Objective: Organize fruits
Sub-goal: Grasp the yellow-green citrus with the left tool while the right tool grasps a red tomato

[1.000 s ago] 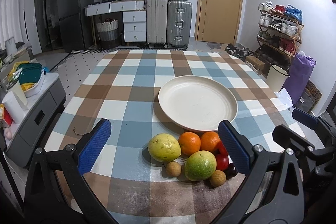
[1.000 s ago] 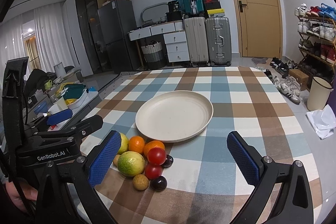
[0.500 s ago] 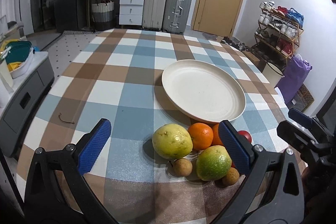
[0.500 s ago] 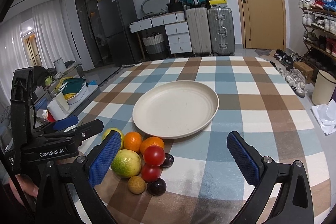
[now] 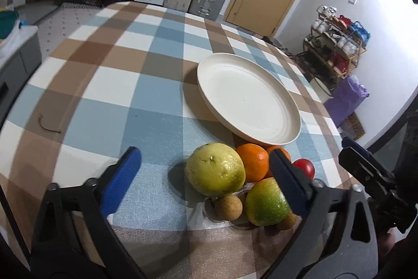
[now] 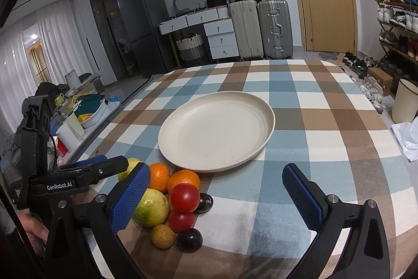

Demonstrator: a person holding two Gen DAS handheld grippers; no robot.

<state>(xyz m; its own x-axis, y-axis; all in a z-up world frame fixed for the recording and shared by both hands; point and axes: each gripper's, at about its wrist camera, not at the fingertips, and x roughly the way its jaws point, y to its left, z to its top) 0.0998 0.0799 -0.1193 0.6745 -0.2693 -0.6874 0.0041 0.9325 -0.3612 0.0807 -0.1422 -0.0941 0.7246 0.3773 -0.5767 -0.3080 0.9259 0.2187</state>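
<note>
A heap of fruit lies on the checked tablecloth in front of an empty cream plate (image 5: 248,101). It holds a large yellow-green fruit (image 5: 215,169), two oranges (image 5: 253,161), a green fruit (image 5: 266,203), tomatoes (image 6: 184,198), dark plums (image 6: 190,239) and small brown longans (image 5: 228,204). My left gripper (image 5: 203,152) hangs low over the heap with the yellow-green fruit between its blue pads. Its jaws are closing, and neither pad touches the fruit. My right gripper (image 6: 216,169) stands open just right of the heap, pads touching nothing.
A bit of twine (image 5: 48,126) lies on the cloth at the left. Left of the table a low cabinet carries tubs and cups (image 6: 88,111). Suitcases (image 6: 261,28), a shoe rack (image 5: 337,43) and a bin (image 6: 406,101) stand beyond the table.
My left gripper has dropped and tilted down toward the heap, rolled a little, and its pads have drawn somewhat closer. The right gripper has sunk slightly toward the table.
</note>
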